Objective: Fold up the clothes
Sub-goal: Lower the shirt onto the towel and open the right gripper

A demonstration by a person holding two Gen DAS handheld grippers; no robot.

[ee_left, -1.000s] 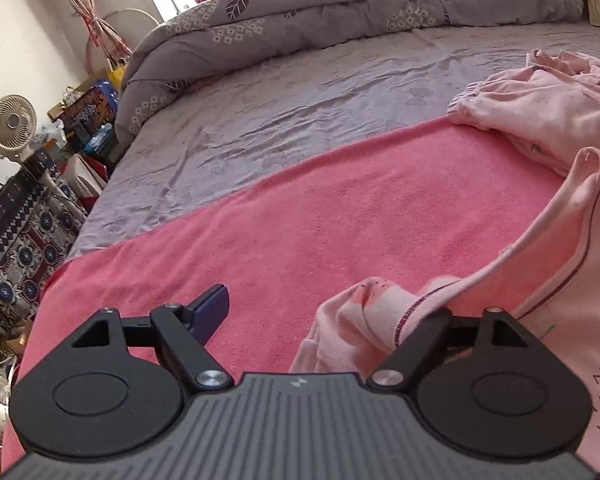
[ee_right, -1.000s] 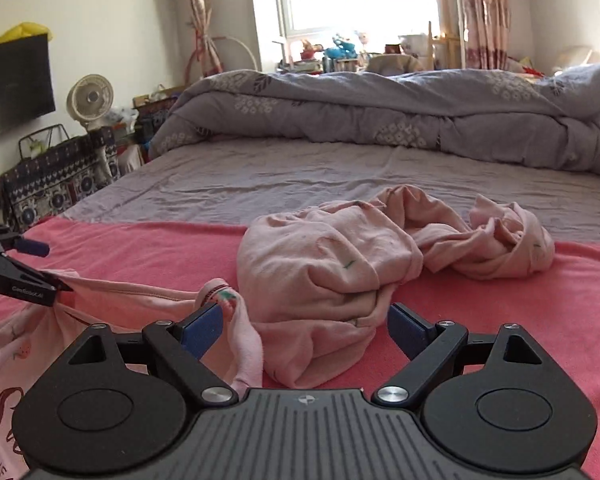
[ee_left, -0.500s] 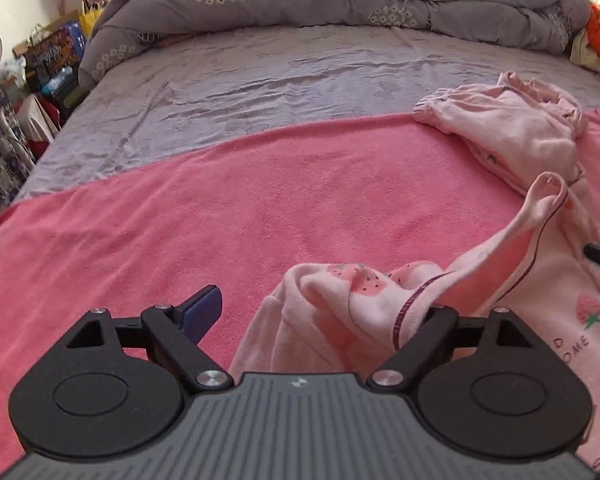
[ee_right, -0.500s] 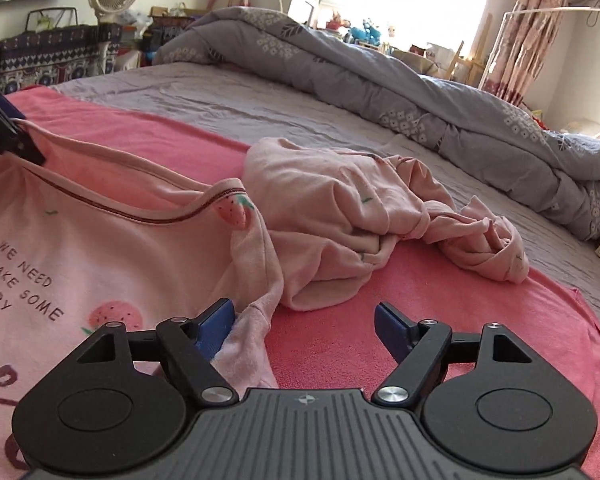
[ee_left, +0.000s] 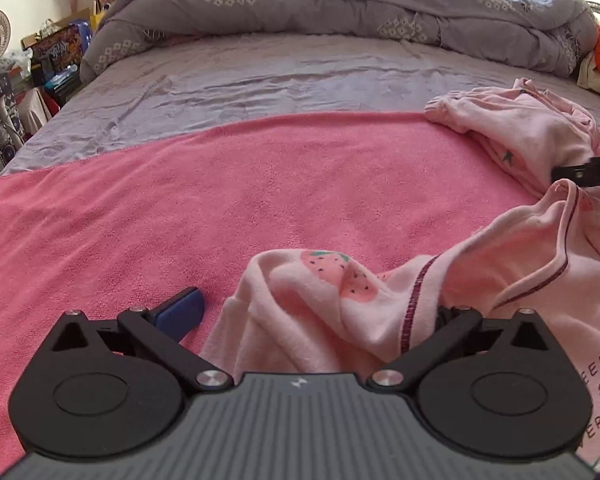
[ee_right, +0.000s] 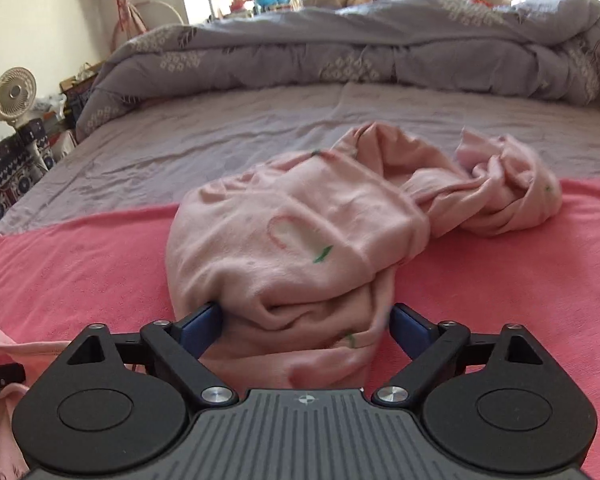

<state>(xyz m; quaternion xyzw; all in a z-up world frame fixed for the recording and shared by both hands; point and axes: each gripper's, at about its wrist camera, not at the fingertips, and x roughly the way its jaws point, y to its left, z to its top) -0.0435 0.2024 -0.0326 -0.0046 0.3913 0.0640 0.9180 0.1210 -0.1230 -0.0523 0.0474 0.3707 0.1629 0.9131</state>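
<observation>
The left gripper point(ee_left: 316, 312) stands with its jaws spread as wide as they go, having just been opening; a bunched fold of the strawberry-print shirt point(ee_left: 340, 296) lies between them, draped over the right-hand finger and clear of the blue pad of the left finger point(ee_left: 182, 312), so nothing is pinched. The shirt sprawls across the near right of the pink towel point(ee_left: 260, 188), its dark-trimmed neckline rising toward the tip of the other tool at the right edge.

The right gripper point(ee_right: 306, 326) has just been closing around the near end of the crumpled pink garment point(ee_right: 300, 248). Its left blue pad point(ee_right: 202, 328) touches the cloth, while the right pad point(ee_right: 410, 328) sits just beside the hem; I cannot tell whether it presses yet. This garment lies heaped at the far edge of the towel, part of it spilling onto the grey sheet point(ee_right: 228, 128) of the bed, with the rolled grey quilt point(ee_right: 340, 52) beyond.
</observation>
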